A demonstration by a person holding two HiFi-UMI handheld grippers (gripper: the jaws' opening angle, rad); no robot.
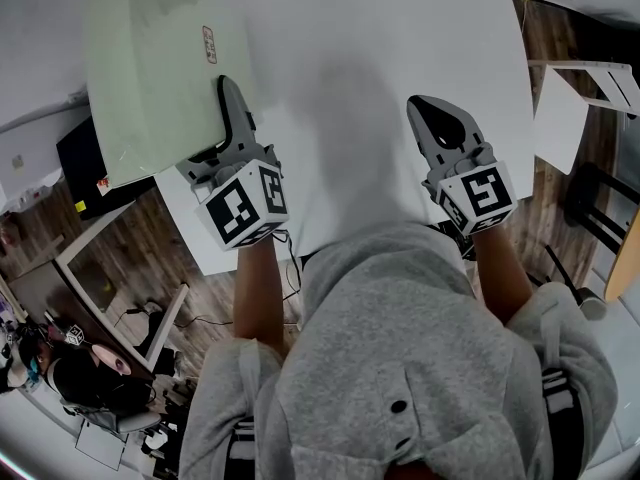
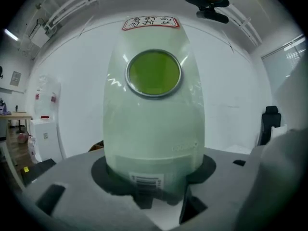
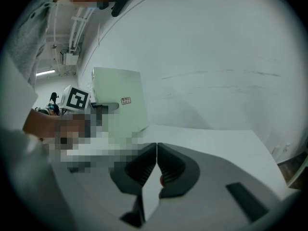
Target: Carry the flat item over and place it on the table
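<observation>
Flat item, a pale green packet at upper left of the head view, is clamped by its near edge in the left tongs, long axis running away from them over the tabletop edge, while the right tongs hang closed, empty.

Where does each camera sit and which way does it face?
Head view: on head, facing steeply down at white table, grey hoodie, left gripper, right gripper.
Left gripper view: rides left gripper, looks along jaws clamping pale green flat pack.
Right gripper view: rides right gripper, shut empty jaws, faces across table.
Shared: all show the pack.
</observation>
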